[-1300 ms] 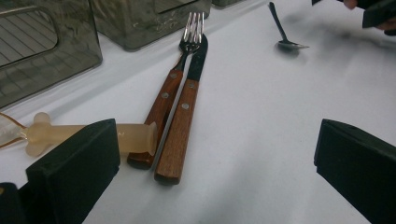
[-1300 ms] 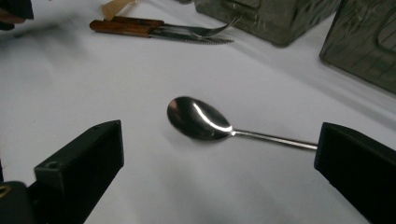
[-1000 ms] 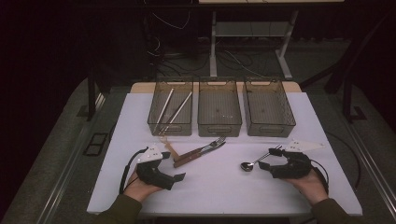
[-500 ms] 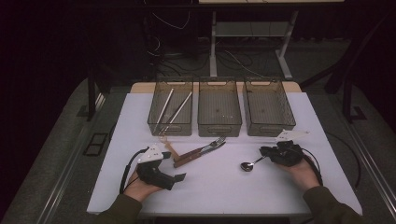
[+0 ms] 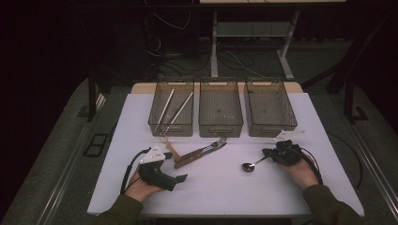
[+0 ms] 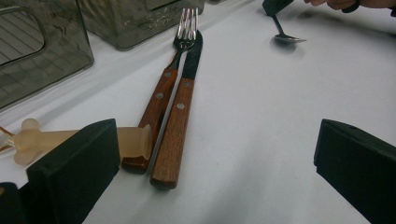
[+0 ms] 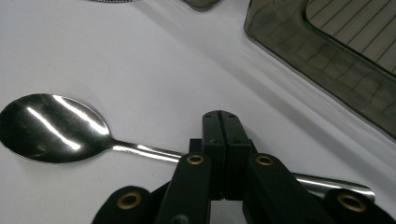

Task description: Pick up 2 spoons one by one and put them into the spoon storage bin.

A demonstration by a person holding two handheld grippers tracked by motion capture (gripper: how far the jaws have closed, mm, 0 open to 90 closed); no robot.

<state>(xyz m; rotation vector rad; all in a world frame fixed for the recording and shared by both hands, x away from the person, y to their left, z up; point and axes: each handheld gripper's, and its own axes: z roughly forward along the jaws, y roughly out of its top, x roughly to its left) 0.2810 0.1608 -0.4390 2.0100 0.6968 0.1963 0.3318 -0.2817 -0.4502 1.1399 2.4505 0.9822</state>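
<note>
The right gripper (image 5: 271, 153) is seen low on the counter (image 5: 220, 187), its fingers (image 7: 224, 135) clamped on the spoon's handle, having just been closing over it. The spoon (image 5: 249, 165) is laid flat, long axis slanted, bowl turned toward the person's near-left, handle running up into the grip. Bare counter is found all round the bowl. The left gripper (image 5: 180, 178) is held near the front edge, fingers (image 6: 74, 168) wide apart, nothing between them. Just beyond it, a wooden-handled fork (image 6: 163, 88) and knife (image 6: 180, 112) are laid side by side, a pale bone-shaped piece (image 6: 35, 137) against the handle ends. Farther back, three bins (image 5: 221, 112) are lined up, chopsticks (image 5: 177, 110) in the left one.
</note>
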